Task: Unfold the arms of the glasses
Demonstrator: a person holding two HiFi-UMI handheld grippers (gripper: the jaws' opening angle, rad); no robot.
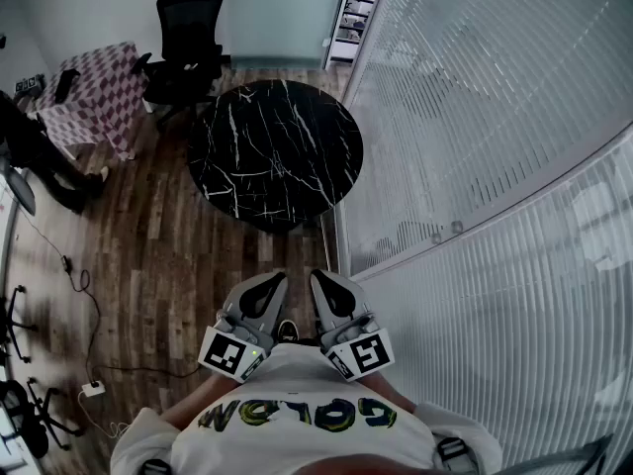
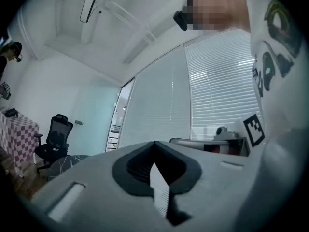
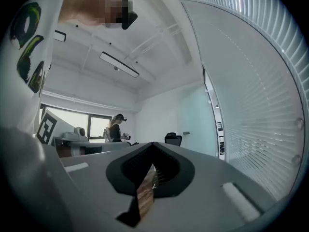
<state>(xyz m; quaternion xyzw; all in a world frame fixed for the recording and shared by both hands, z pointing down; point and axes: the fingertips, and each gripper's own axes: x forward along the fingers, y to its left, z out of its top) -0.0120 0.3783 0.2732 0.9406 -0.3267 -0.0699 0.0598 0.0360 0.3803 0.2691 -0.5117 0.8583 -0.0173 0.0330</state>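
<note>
No glasses show in any view. In the head view my left gripper (image 1: 269, 283) and right gripper (image 1: 324, 279) are held side by side close to my chest, above the wooden floor and short of a round black marble table (image 1: 275, 151). Each has its jaws together with nothing between them. The left gripper view looks along the shut left gripper (image 2: 154, 144) toward a blind-covered glass wall. The right gripper view looks along the shut right gripper (image 3: 152, 145) into the room.
A glass wall with blinds (image 1: 475, 166) runs along the right. A black office chair (image 1: 188, 43) and a checkered-cloth table (image 1: 99, 92) stand at the back left. Cables and a power strip (image 1: 91, 389) lie on the floor at left. A person (image 3: 116, 127) stands far off.
</note>
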